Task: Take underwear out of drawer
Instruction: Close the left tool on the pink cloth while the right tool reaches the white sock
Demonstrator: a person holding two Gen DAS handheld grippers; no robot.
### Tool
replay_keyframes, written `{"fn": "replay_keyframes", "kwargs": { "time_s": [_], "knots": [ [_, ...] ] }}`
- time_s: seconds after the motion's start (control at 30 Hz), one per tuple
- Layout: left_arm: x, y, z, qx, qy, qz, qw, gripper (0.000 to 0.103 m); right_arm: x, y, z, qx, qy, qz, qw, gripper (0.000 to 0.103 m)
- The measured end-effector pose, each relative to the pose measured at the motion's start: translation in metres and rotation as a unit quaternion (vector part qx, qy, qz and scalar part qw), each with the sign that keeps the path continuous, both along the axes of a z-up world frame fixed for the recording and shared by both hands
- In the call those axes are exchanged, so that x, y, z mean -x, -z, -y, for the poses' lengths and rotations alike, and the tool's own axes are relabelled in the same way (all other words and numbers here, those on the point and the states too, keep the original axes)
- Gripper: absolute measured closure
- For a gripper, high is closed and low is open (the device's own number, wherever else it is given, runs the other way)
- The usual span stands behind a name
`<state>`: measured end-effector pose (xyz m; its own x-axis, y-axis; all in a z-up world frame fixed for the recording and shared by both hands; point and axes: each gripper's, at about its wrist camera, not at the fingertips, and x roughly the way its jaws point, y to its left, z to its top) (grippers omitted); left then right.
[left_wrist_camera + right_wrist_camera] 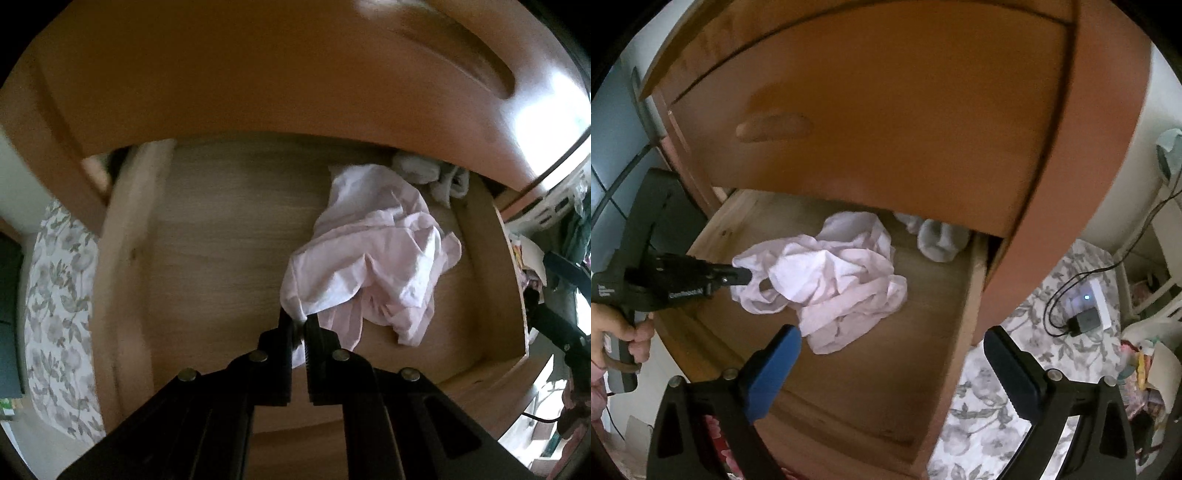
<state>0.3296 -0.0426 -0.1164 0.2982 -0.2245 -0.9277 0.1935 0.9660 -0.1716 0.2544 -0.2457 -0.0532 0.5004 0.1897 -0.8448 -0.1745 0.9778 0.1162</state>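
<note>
Pale pink underwear [373, 254] lies crumpled on the floor of an open wooden drawer [229, 236]. My left gripper [299, 321] is shut on the near edge of that fabric, a fold pinched between its black fingertips. The right wrist view shows the same underwear [831, 280] in the drawer [886, 350], with the left gripper [744, 276] reaching in from the left and clamped on the cloth's left edge; a hand [613, 332] holds its handle. My right gripper [890, 343] hovers above the drawer's front, wide open, with nothing between its blue-padded fingers [775, 365].
White socks [938, 240] sit at the drawer's back right, partly under the closed drawer front above [886, 122]. A floral bedcover [1015, 387] lies to the right of the cabinet, with a charger and cable [1082, 321] on it. Clutter stands at the far right.
</note>
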Motion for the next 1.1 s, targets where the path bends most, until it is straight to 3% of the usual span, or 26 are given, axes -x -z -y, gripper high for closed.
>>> {"fn": "replay_keyframes", "kwargs": {
  "time_s": [0.23,0.43,0.67,0.87,1.1],
  "knots": [
    [-0.006,-0.010,-0.014,0.004,-0.027,0.033,0.9991,0.097,-0.012,0.007,-0.006,0.008,0.005,-0.002,1.000,0.002],
    [-0.006,-0.016,-0.011,-0.004,-0.007,0.057,0.9984,0.097,-0.032,0.010,-0.013,0.071,-0.004,0.015,0.997,0.007],
    [-0.006,-0.009,-0.019,0.002,-0.011,0.054,0.9985,0.097,-0.061,0.028,-0.023,0.127,-0.021,0.014,0.992,0.023],
    [-0.008,-0.003,-0.017,-0.028,-0.016,0.041,0.9986,0.096,-0.074,0.043,-0.033,0.161,-0.049,-0.014,0.986,0.031],
    [-0.008,0.002,-0.006,-0.051,0.005,0.039,0.9979,0.096,-0.087,0.051,-0.040,0.199,-0.074,-0.028,0.977,0.033]
  ]
}}
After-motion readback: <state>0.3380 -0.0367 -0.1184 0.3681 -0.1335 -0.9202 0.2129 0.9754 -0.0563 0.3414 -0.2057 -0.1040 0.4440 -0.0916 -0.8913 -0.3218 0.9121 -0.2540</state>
